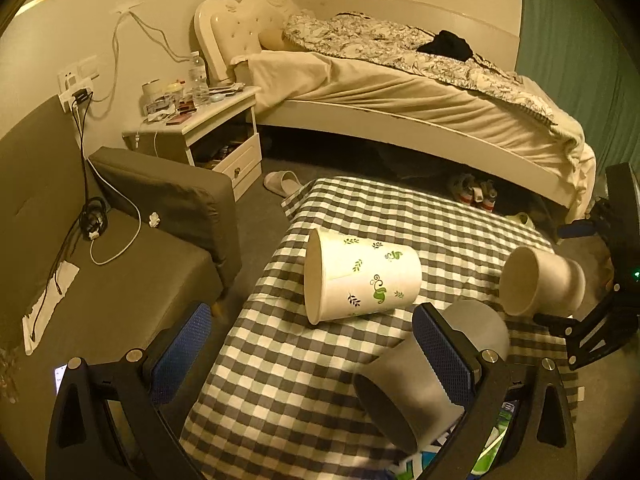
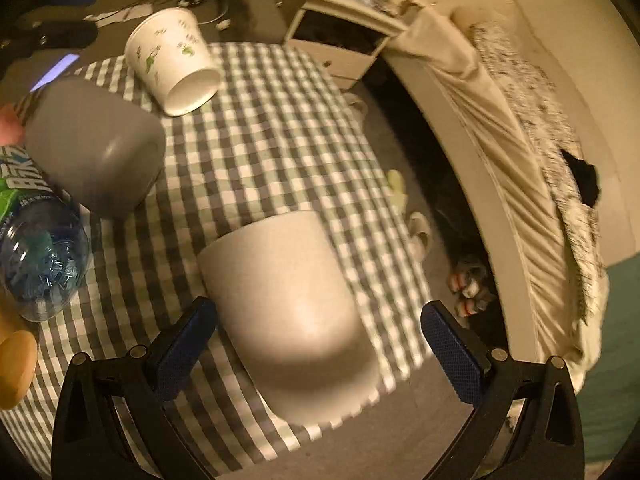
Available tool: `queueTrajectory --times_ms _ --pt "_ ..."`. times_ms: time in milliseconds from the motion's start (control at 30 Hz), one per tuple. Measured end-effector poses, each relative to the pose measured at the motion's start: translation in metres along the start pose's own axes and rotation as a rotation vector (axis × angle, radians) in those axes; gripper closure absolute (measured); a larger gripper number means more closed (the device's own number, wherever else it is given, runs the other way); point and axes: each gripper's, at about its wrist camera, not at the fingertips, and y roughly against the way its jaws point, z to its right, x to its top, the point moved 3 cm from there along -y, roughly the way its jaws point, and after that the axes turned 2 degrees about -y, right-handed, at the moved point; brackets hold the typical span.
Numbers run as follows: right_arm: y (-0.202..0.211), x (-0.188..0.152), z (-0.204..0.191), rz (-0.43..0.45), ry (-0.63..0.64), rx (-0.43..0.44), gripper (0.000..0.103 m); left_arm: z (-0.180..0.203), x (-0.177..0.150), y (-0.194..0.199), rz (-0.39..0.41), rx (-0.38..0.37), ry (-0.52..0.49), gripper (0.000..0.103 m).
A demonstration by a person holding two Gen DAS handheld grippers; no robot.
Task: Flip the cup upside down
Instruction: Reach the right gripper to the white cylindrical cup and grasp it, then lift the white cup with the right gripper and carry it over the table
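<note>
On the checkered worktop [image 1: 360, 208] three cups are lying on their sides: a leaf-printed paper cup [image 1: 360, 276], a grey cup [image 1: 424, 376] and a cream cup [image 2: 288, 304]. Which one the task means is not settled by the pictures, but the cream cup seems the likeliest, since the right gripper [image 2: 320, 344] is framing it, jaws spread wide on either side of its rounded base, neither pad touching as far as I can tell. So the step in hand is looking like the approach before the grasp. The next move is calling for closing on the cup's body, lifting, and rolling the wrist until the mouth is facing down onto the cloth.

The left gripper [image 1: 316, 352] is hovering near the grey cup with its jaws spread too; one pad is overlapping the grey cup's wall in the left wrist view, though contact is unclear.

A plastic water bottle [image 2: 36, 248] is lying at the worktop's near left, just beside the grey cup. The cream cup is sitting close to the cloth's edge, so a slip could be sending it to the floor. A bed [image 1: 420, 96], a nightstand [image 1: 208, 128] and a sofa [image 1: 120, 272] are surrounding the worktop.
</note>
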Motion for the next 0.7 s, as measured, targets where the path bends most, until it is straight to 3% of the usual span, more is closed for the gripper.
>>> queueTrajectory --times_ms 133,400,567,700 --pt "-0.022 0.0 -0.006 -0.035 0.006 0.025 0.002 0.004 -0.001 -0.003 -0.006 0.003 -0.019 0.0" --pt "-0.019 -0.01 -0.007 -0.102 -0.15 -0.006 0.025 0.012 0.004 0.02 0.016 -0.011 -0.039 0.0" --pt "0.033 -0.019 -0.01 -0.1 -0.303 -0.011 0.027 0.015 0.011 0.06 0.06 -0.028 -0.059 0.0" --pt "0.107 -0.026 -0.021 -0.061 -0.451 -0.047 0.028 0.01 0.014 0.108 0.101 -0.069 -0.057 0.0"
